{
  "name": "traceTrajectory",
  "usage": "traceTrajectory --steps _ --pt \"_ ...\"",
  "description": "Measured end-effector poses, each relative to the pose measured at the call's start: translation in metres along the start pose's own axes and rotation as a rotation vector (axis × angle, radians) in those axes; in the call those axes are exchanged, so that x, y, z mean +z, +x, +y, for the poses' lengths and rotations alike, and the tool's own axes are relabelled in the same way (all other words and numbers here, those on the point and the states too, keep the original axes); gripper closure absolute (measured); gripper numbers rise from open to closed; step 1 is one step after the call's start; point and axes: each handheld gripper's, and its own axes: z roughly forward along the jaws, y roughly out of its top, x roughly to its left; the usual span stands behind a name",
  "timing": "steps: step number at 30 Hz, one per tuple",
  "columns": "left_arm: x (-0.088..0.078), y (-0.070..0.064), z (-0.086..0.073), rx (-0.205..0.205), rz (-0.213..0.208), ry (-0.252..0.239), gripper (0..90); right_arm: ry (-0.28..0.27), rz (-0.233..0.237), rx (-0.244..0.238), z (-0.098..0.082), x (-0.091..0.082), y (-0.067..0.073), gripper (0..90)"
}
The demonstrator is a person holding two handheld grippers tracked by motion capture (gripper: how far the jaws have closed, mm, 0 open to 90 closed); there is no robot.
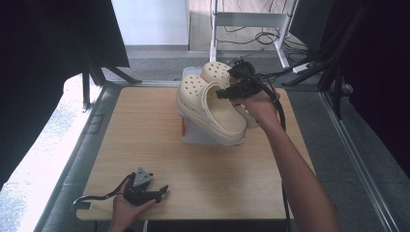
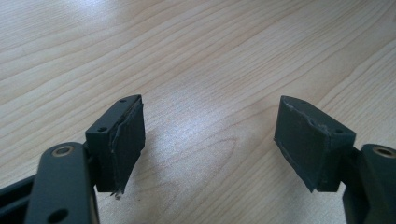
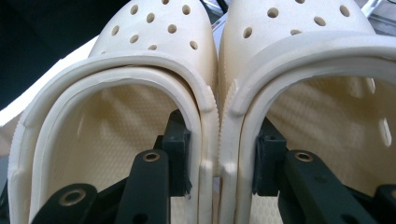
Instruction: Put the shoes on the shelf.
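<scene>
Right gripper (image 1: 231, 92) pinches the inner walls of both cream clogs (image 3: 217, 116) together, aloft at the table's (image 1: 145, 145) twelve o'clock over a white box (image 1: 196, 133); the grip looks marginal, either shoe may slip out; left gripper (image 2: 210, 140) rests open at seven o'clock.

Two clogs (image 1: 212, 104) side by side above a box (image 1: 193, 133) at tabletop (image 1: 145, 145) rear; left tool (image 1: 157, 192) near front edge

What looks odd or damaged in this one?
The left gripper's pad on the left finger is peeling, its lower corner frayed and hanging loose. Otherwise, the right gripper pinches both cream clogs together by their adjoining inner walls, above a white box.
</scene>
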Motion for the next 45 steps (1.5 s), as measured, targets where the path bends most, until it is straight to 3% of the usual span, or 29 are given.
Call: traceTrajectory --steps 7,12,17,31,45 --pt "0.000 0.000 0.000 -0.001 0.001 -0.003 25.1 0.002 -0.054 0.052 0.018 0.014 -0.006 65.2" --pt "-0.001 0.000 0.000 0.002 -0.001 -0.004 25.1 0.010 -0.066 0.077 0.025 0.021 -0.010 65.1" --pt "0.000 0.001 0.000 0.004 -0.006 0.000 25.0 -0.010 -0.098 0.127 0.031 0.029 -0.017 65.1" --pt "0.000 0.001 0.000 0.002 -0.010 -0.005 25.0 -0.016 -0.141 0.217 0.042 0.056 -0.025 65.1" --pt "0.000 0.001 0.001 -0.001 -0.013 -0.009 25.0 -0.023 -0.247 0.285 0.050 0.077 -0.028 65.0"
